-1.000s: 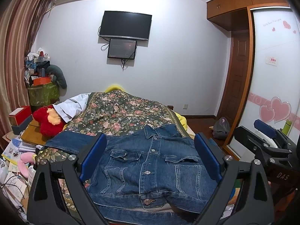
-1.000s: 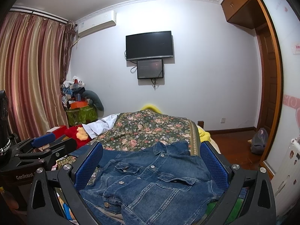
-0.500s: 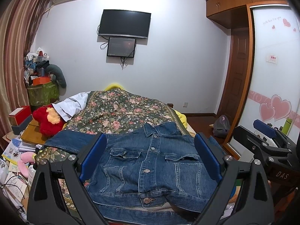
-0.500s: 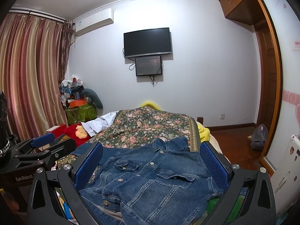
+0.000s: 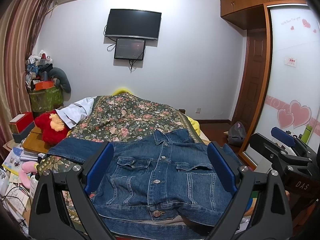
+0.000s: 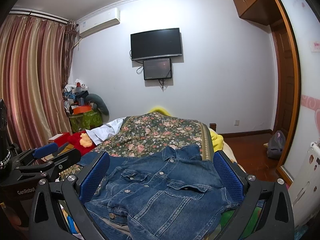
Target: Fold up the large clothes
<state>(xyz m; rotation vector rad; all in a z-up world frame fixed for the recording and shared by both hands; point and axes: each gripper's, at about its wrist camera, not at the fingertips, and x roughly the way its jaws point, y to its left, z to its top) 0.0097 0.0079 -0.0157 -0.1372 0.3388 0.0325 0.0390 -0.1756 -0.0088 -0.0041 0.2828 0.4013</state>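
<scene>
The left gripper [image 5: 160, 166] is held with its jaws spread wide and nothing between the blue pads [image 5: 99, 168]; the right gripper [image 6: 161, 175] is likewise wide apart and empty. Both are poised above the near end of the bed, raised clear of the cloth and aimed forward along it, level and side by side, so that each is seen at the edge of the other's view. This pose is judged to be a survey before a grasp, since no fabric is touched.

The denim jacket [image 5: 160, 172] is laid front-up on the near part of the floral bedspread [image 5: 128, 120], buttoned, with the collar toward the far end and the hem nearest. One sleeve [image 5: 74, 150] is stretched out to the left across the spread; the right sleeve is mostly hidden behind the right finger. The jacket is judged to have been spread flat so that sleeves and sides can be turned inward, and folding appears not yet begun. In the right wrist view the hem at the near left looks rumpled.

Farther out, a red plush toy [image 5: 50, 128] lies at the left of the bed, and a television [image 5: 133, 24] is mounted on the far wall.
</scene>
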